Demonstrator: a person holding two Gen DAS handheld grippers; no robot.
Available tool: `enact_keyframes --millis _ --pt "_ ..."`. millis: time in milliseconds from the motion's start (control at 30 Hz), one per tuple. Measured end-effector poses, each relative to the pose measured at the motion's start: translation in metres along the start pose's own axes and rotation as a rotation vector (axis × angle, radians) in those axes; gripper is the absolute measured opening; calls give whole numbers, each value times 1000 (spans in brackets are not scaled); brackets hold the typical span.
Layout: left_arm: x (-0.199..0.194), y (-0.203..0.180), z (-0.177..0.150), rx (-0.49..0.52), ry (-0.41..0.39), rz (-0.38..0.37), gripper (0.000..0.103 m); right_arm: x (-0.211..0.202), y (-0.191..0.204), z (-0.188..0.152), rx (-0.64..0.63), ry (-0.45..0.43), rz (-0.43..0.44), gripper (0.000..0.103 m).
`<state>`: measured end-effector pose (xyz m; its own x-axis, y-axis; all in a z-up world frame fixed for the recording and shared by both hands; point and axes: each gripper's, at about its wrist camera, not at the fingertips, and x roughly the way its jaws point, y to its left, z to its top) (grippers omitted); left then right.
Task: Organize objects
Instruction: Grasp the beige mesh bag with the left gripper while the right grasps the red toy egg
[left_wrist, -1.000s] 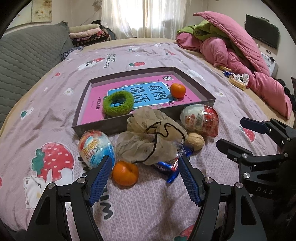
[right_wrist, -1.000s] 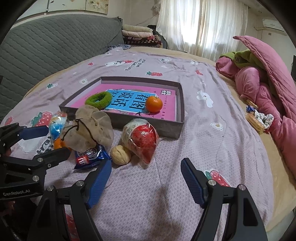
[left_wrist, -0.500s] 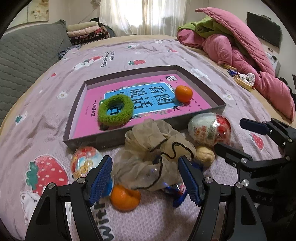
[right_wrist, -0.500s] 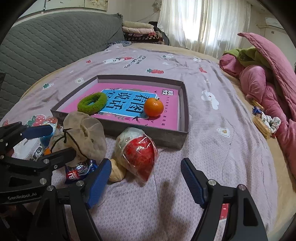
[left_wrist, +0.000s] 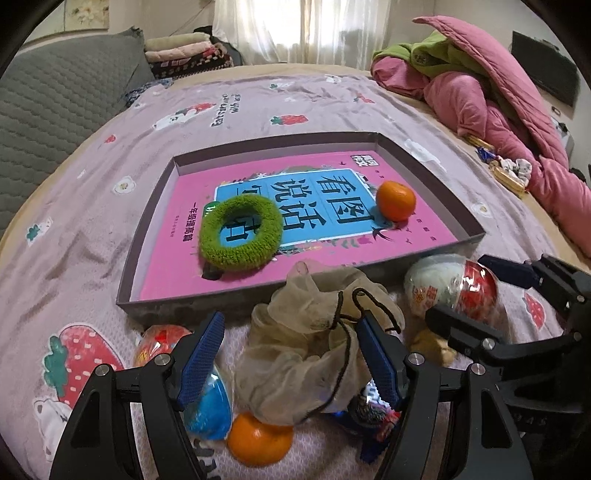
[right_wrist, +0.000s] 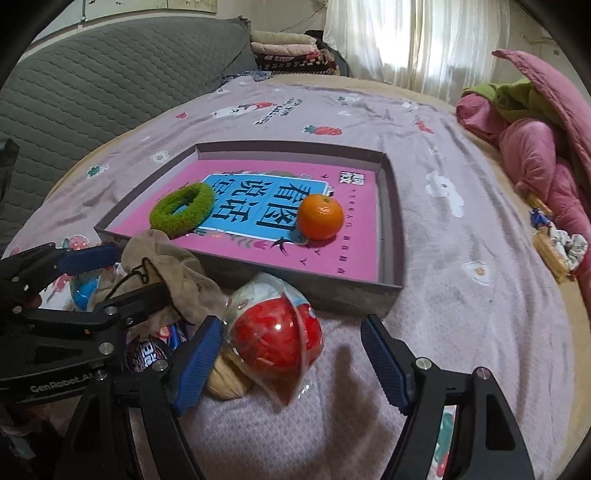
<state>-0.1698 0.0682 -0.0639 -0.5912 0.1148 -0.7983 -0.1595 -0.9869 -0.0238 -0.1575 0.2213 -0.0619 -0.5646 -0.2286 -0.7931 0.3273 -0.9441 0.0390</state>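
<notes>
A lilac bedsheet (left_wrist: 303, 110) printed with strawberries and small white animals covers the bed and fills most of both views. A grey quilted headboard (right_wrist: 92, 85) takes the upper left of the frame. Beside it, at the top centre, sits a stack of folded blankets (left_wrist: 184, 55), with white curtains (right_wrist: 413, 40) lit from behind to its right. A heaped pink quilt (left_wrist: 517, 122) with green fabric (left_wrist: 436, 55) tucked under it lies at the upper right. A dark screen (left_wrist: 543, 70) hangs on the wall at the far right edge.
</notes>
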Motion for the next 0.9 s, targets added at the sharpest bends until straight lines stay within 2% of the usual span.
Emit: enact_keyframes --millis 67,100,167,367,533,900 --pt "3 3 2 -12 4 -5 74 3 -1 1 5 5 18 75" --pt "3 2 3 -12 2 -10 74 4 -1 1 7 5 26 66" --pt "5 -1 4 -7 5 -36 63 5 1 2 -1 1 23 57" --pt "10 -10 3 12 13 -66 37 3 0 2 0 -11 26 56" --pt "12 -4 4 -13 13 -87 24 -3 2 3 -11 -36 12 56" --pt "2 0 3 -45 3 -119 16 -13 3 3 -12 -80 -22 55"
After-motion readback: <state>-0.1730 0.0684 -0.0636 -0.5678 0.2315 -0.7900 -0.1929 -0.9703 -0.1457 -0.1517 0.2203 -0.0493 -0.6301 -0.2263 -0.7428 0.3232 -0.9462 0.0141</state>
